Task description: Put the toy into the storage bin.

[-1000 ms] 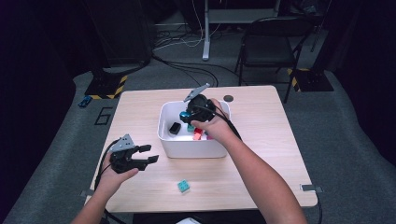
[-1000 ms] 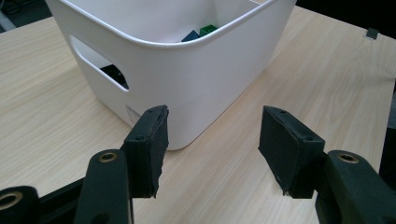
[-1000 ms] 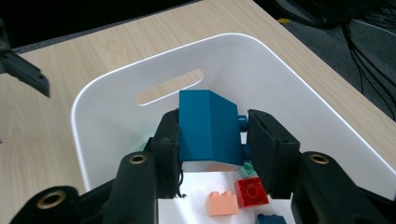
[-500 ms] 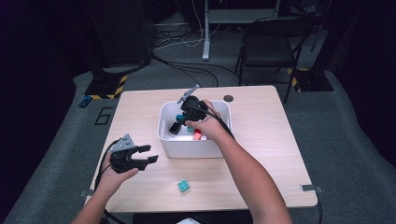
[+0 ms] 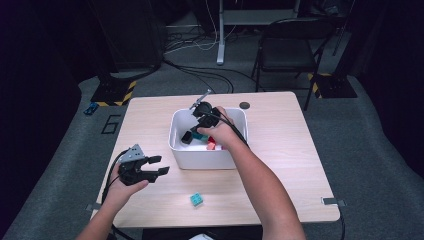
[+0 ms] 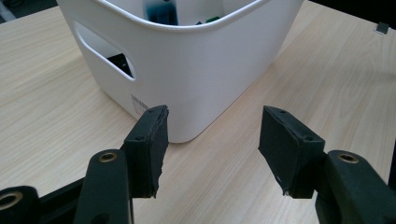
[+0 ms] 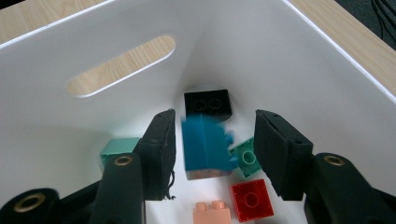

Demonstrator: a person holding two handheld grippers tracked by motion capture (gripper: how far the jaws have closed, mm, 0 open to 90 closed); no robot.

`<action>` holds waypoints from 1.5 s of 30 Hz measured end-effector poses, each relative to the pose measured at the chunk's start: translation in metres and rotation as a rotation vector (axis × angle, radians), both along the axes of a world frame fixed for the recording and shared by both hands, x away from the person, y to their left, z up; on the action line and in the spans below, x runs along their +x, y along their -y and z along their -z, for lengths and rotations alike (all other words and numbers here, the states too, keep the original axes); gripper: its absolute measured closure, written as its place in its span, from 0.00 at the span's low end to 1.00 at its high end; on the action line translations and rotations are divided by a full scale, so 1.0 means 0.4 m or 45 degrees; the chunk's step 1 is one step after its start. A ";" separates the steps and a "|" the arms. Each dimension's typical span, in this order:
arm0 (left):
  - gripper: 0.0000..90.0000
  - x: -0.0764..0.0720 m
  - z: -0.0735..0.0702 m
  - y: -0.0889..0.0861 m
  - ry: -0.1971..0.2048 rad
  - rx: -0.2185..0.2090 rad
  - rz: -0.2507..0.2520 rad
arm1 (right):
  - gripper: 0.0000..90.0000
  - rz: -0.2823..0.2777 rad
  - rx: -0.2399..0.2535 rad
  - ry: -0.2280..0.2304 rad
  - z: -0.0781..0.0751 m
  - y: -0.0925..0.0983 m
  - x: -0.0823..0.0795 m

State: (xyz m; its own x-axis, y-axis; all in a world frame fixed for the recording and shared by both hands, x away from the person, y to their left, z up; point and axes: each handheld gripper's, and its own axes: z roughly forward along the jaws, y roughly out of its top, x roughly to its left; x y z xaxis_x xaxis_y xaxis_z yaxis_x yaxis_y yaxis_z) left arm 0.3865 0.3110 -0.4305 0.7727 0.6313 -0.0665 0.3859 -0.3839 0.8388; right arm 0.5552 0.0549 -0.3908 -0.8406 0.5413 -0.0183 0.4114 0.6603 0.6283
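Observation:
My right gripper (image 7: pixel 212 149) points down into the white bin (image 7: pixel 289 60), and its jaws have just been opening. A blue brick (image 7: pixel 205 149) shows blurred between the pads, with a gap on its right side. Below lie a black brick (image 7: pixel 208 103), a red brick (image 7: pixel 251 199), a peach brick (image 7: pixel 212 212) and two mint green bricks (image 7: pixel 116 151). In the high view the right gripper (image 5: pixel 200 122) is inside the bin (image 5: pixel 205 160). My left gripper (image 5: pixel 159 166) stands open over the table left of the bin, nothing between its jaws (image 6: pixel 212 140).
A small teal brick (image 5: pixel 196 199) lies alone on the wooden table (image 5: pixel 290 165) near the front edge. The bin's near wall (image 6: pixel 187 70) stands just ahead of the left jaws. A dark round disc (image 5: pixel 244 105) is set in the tabletop behind the bin.
The right gripper has gone down and leftward into the bin, and its jaws have spread off the blue brick. The left gripper has stayed where it was.

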 end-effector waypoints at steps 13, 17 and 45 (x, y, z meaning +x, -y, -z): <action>0.46 0.002 0.002 -0.008 -0.005 0.001 -0.026 | 0.48 -0.041 0.044 0.049 -0.074 0.054 -0.052; 0.46 0.002 0.002 -0.009 0.001 -0.001 -0.034 | 0.47 -0.030 0.055 0.080 -0.098 0.079 -0.075; 0.46 0.004 0.002 -0.016 -0.008 -0.010 -0.063 | 0.47 -0.110 0.237 0.178 -0.149 0.181 -0.279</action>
